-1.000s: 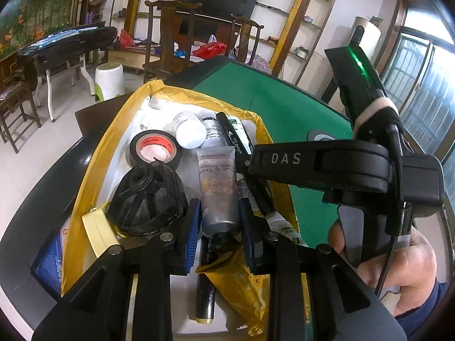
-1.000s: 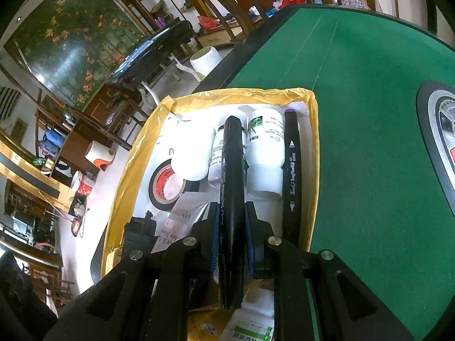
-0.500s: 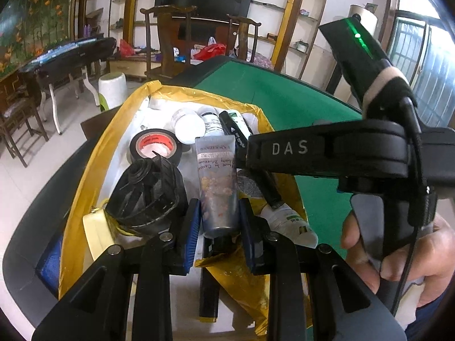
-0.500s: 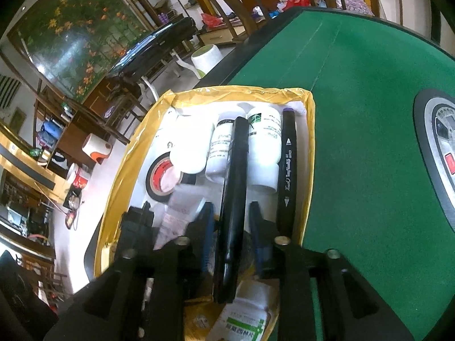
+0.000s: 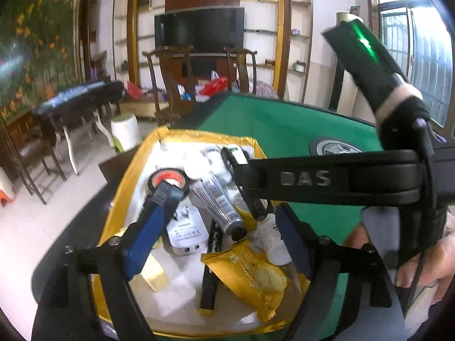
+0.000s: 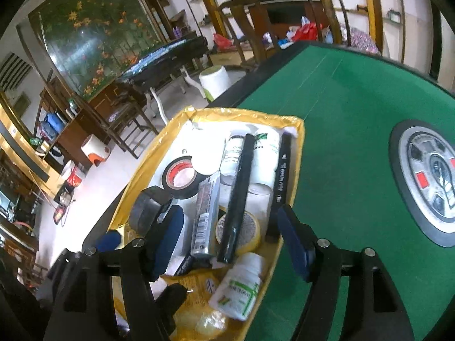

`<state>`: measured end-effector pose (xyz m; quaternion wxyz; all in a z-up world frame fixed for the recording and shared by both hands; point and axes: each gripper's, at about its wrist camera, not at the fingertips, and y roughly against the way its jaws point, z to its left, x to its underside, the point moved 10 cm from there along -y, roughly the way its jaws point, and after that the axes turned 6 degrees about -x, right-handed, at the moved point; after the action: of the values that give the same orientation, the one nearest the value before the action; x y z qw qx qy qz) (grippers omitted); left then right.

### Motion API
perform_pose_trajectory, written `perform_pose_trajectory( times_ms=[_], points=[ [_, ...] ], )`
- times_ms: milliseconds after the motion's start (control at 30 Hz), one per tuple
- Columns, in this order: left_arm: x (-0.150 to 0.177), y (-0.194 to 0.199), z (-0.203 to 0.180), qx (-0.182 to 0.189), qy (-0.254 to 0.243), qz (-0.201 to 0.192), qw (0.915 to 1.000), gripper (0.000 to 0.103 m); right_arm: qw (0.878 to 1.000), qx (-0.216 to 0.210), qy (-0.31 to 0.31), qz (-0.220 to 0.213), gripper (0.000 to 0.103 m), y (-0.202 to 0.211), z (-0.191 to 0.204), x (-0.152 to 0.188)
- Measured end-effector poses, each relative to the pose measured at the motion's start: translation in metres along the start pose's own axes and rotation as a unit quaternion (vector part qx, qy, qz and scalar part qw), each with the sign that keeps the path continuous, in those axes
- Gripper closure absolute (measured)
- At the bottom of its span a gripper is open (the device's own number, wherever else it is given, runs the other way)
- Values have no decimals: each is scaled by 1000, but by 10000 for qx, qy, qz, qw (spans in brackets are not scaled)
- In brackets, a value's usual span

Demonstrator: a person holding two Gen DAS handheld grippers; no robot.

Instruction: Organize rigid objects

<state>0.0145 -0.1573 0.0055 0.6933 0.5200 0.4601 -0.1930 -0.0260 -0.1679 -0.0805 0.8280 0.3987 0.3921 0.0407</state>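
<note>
A yellow-rimmed tray (image 5: 128, 176) (image 6: 148, 159) with a white lining sits at the edge of the green table. It holds a grey tube (image 5: 217, 201) (image 6: 204, 216), a long black marker (image 6: 239, 196), a second black pen (image 6: 283, 167), a black tape roll (image 5: 167, 179) (image 6: 180, 176), white bottles (image 6: 266, 153), a white charger (image 5: 186, 231) and a green-labelled bottle (image 6: 240, 287). My left gripper (image 5: 219, 213) is open and empty above the tray. My right gripper (image 6: 230, 224) is open and empty above the marker; its body crosses the left wrist view.
A crumpled yellow packet (image 5: 250, 272) lies at the tray's near end. A round grey control disc (image 6: 426, 182) is set into the green felt (image 6: 341, 113) to the right. Chairs and a dark side table stand beyond the table's far edge.
Both grippers opened and pulled back upward. The left let go of the grey tube, the right let go of the black marker; both now lie in the tray. The black ribbed object left the left view.
</note>
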Motion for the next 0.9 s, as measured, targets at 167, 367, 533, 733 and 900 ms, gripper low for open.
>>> perform_pose_trajectory(
  times_ms=[167, 367, 533, 733, 900],
  points=[
    [-5, 9, 11, -450, -137, -222, 9986, 19, 9987, 108, -131, -472, 36, 32, -14, 8],
    [-7, 15, 28, -1112, -329, -307, 9928, 11, 9940, 89, -388, -1021, 31, 69, -42, 39],
    [-9, 30, 31, -777, -276, -523, 9952, 0, 9927, 101, -595, -1042, 30, 78, -63, 59],
    [-14, 49, 34, -212, -281, -581, 9977, 0, 9929, 41, -647, -1000, 30, 77, -68, 60],
    [-15, 59, 38, 56, -30, -769, 9970, 0, 9936, 19, -566, -980, 30, 79, -67, 72]
  ],
)
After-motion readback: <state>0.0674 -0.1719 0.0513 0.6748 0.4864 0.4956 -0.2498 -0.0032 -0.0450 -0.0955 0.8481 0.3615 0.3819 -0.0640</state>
